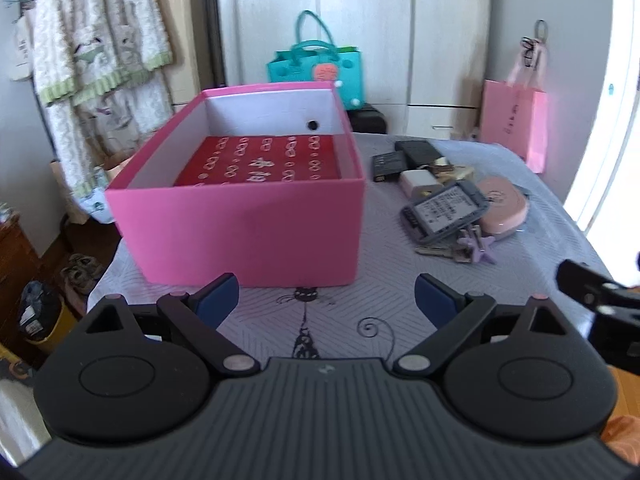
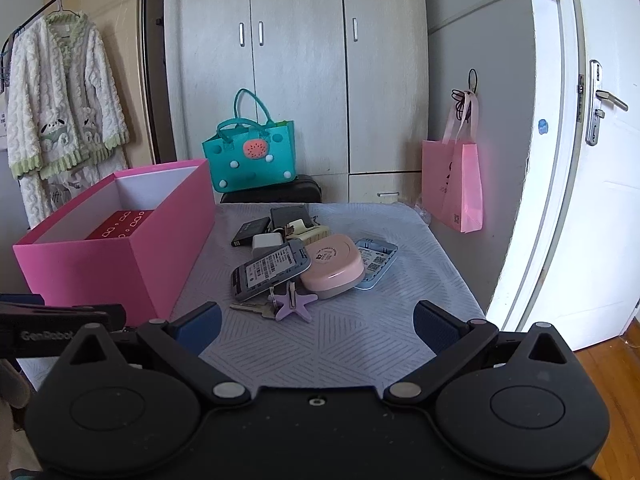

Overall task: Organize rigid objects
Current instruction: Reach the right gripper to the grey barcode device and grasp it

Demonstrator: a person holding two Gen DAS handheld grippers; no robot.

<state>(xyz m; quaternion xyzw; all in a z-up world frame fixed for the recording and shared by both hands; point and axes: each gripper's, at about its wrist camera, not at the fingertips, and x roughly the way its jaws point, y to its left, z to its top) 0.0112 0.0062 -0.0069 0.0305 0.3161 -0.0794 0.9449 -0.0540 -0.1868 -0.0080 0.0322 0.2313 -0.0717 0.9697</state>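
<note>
An open pink box (image 1: 248, 232) (image 2: 120, 264) stands on the left of the table, with a red patterned box (image 1: 260, 162) lying inside it. A pile of small items lies to its right: a grey phone case (image 2: 270, 270) (image 1: 444, 210), a round pink case (image 2: 332, 266) (image 1: 502, 202), keys with a purple star (image 2: 294, 302) (image 1: 476, 246), black batteries (image 2: 252, 230), a white charger (image 2: 266, 240) and a blue case (image 2: 376, 262). My left gripper (image 1: 326, 300) is open and empty before the pink box. My right gripper (image 2: 318, 326) is open and empty in front of the pile.
The table wears a pale blue cloth (image 2: 360, 340). A teal bag (image 2: 252, 152) sits on a black stool behind it. A pink paper bag (image 2: 454, 182) hangs on the wardrobe at right, by a white door (image 2: 592, 200). A robe (image 2: 60, 112) hangs at left.
</note>
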